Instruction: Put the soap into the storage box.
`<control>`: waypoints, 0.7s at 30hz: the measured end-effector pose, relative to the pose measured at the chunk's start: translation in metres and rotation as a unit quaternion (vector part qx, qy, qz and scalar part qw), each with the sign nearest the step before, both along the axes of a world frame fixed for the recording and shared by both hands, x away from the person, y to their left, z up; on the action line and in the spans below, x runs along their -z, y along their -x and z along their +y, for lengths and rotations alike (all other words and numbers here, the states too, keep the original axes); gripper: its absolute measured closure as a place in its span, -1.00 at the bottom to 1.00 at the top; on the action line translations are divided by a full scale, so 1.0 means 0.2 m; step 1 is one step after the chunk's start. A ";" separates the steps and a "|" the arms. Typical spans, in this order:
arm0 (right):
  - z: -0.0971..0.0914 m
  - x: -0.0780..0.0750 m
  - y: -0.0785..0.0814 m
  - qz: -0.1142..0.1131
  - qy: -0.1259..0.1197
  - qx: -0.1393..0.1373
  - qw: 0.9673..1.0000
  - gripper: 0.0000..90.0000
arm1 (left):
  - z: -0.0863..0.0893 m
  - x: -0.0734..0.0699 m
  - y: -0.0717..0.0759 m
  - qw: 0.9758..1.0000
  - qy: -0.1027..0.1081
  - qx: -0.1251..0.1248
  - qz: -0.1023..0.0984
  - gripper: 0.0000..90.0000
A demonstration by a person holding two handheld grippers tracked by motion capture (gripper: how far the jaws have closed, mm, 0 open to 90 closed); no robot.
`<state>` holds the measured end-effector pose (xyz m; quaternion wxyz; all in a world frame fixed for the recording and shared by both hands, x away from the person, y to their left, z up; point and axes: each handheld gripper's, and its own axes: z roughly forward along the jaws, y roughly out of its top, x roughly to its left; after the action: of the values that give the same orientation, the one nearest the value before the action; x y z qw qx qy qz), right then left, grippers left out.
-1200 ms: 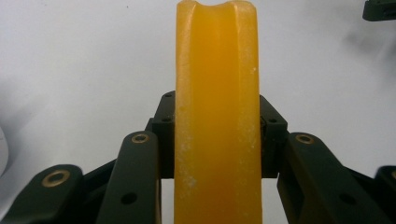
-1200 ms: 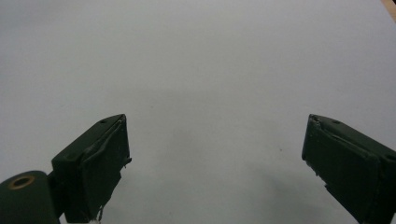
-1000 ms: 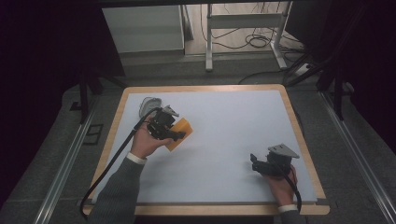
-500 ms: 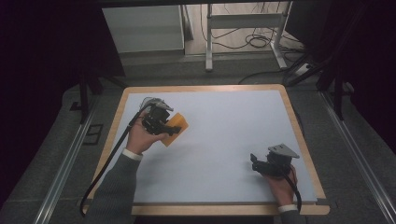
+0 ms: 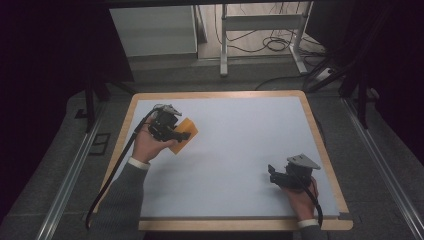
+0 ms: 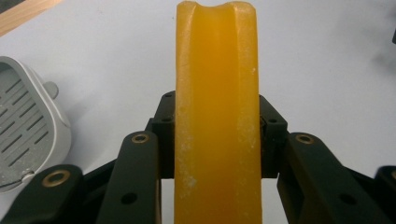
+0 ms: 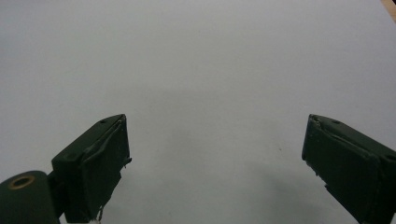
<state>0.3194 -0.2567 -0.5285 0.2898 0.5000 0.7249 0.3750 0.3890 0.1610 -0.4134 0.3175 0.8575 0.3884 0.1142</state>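
Soap bar (image 6: 215,112) carried slightly leftward; left tongs (image 5: 176,134) stay clamped.

There are two hand-held grippers. One is the left hand-held gripper (image 5: 181,135) and one is the right hand-held gripper (image 5: 271,175). Each one has two black jaws, so that makes four jaws. Each one has one cable.

There are two hands. One is the left hand (image 5: 147,145) and one is the right hand (image 5: 301,197).

There is one orange bar (image 6: 215,112). It looks like soap.

There is one white dish (image 6: 25,126) with slots in it.

There is one surface (image 5: 240,145). It has one pale top and one wooden edge all around.

Behind it, on the floor, there is one metal stand (image 5: 260,22) with two legs.
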 end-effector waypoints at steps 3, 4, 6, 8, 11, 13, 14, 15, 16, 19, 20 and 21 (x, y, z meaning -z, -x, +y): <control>0.00 0.00 0.00 0.000 0.000 0.000 1.000 -0.83 | 0.01 0.00 -0.01 1.000 0.001 -0.002 0.000 0.36; 0.00 0.00 0.00 0.000 0.001 0.000 1.000 -0.83 | 0.01 0.00 -0.01 1.000 0.003 -0.001 -0.002 0.36; 0.00 0.00 0.00 0.000 0.002 0.000 1.000 -0.83 | 0.02 -0.01 -0.01 1.000 0.006 -0.004 -0.001 0.36; 0.00 0.00 0.00 0.001 0.001 0.000 1.000 -0.83 | 0.02 -0.01 -0.02 1.000 0.004 -0.007 -0.002 0.36; 0.00 0.00 0.00 0.000 0.002 0.000 1.000 -0.83 | 0.03 -0.02 -0.03 1.000 0.003 -0.008 -0.001 0.36; 0.00 0.00 0.00 0.000 0.001 0.000 1.000 -0.83 | 0.03 -0.03 -0.03 1.000 0.003 -0.009 -0.002 0.36; 0.00 0.00 0.00 0.000 0.001 0.000 1.000 -0.83 | 0.03 -0.03 -0.04 1.000 0.003 -0.009 -0.002 0.36; 0.00 0.00 0.00 0.000 0.001 0.000 1.000 -0.83 | 0.03 -0.03 -0.04 1.000 0.002 -0.009 -0.002 0.36; 0.00 0.00 0.00 0.000 0.001 0.000 1.000 -0.83 | 0.03 -0.04 -0.04 1.000 0.003 -0.011 -0.002 0.36; 0.00 0.00 0.00 0.000 0.000 0.001 1.000 -0.83 | 0.04 -0.04 -0.05 1.000 0.005 -0.013 -0.007 0.36; 0.00 0.00 0.00 0.000 0.000 0.001 1.000 -0.83 | 0.04 -0.05 -0.05 1.000 0.005 -0.015 -0.008 0.36; 0.00 0.00 0.00 0.000 0.000 0.000 1.000 -0.83 | 0.04 -0.05 -0.06 1.000 0.006 -0.013 -0.006 0.36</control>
<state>0.3195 -0.2568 -0.5285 0.2904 0.5001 0.7247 0.3748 0.4001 0.1695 -0.4036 0.3235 0.8496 0.3986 0.1214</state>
